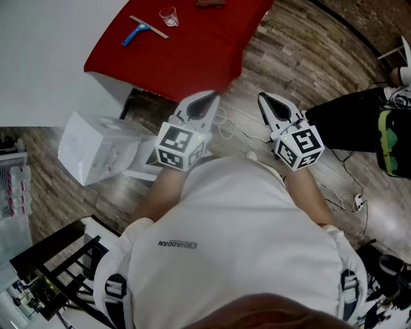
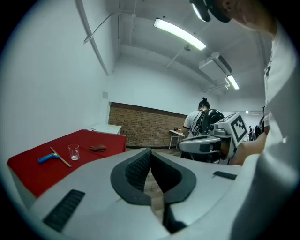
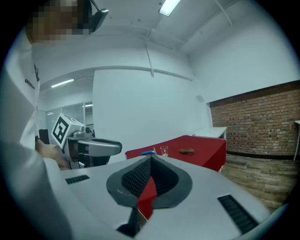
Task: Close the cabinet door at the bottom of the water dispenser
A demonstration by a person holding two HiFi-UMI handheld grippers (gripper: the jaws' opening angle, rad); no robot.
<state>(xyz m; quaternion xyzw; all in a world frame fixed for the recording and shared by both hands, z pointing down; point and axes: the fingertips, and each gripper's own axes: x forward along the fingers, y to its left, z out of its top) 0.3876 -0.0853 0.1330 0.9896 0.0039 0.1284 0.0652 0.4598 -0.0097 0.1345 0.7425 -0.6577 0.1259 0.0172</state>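
1. Nearest, in front of a white shirt: left gripper [image 1: 207, 101], jaws together at the tips, nothing between them, aimed slightly below level.
2. Beside it but apart: right gripper [image 1: 268, 103], likewise pressed fully together and empty. Only a red sliver of the desk shows through the slit in its own view.
3. Step in hand, by judgement: the approach. No contact with the door yet, and both grippers point out over the floor [image 1: 302, 45] rather than at the dispenser.
4. Next move probably calls for turning left, stooping, bringing the left gripper low to the door's free edge and pushing with the closed tips until flush. Needs no grasp, only a steady push.
5. Dispenser [image 1: 96, 149]: stands on the floor left of the left gripper, just off the desk's near left corner. White, boxy and smooth-faced; looks tilted only because it is seen from steeply above.
6. Door [image 1: 142, 168]: apparently the flat white panel low at the dispenser's base. Juts toward the person, partly hidden behind the left gripper's marker cube [image 1: 182, 146]. A dark gap beside it suggests it stands open; hinge side cannot be told.
7. Farther: desk [image 1: 192, 58], covered in red. Near its far edge lie a blue-handled scraper [image 1: 142, 29] and an upright glass [image 1: 169, 16], close together but not touching.
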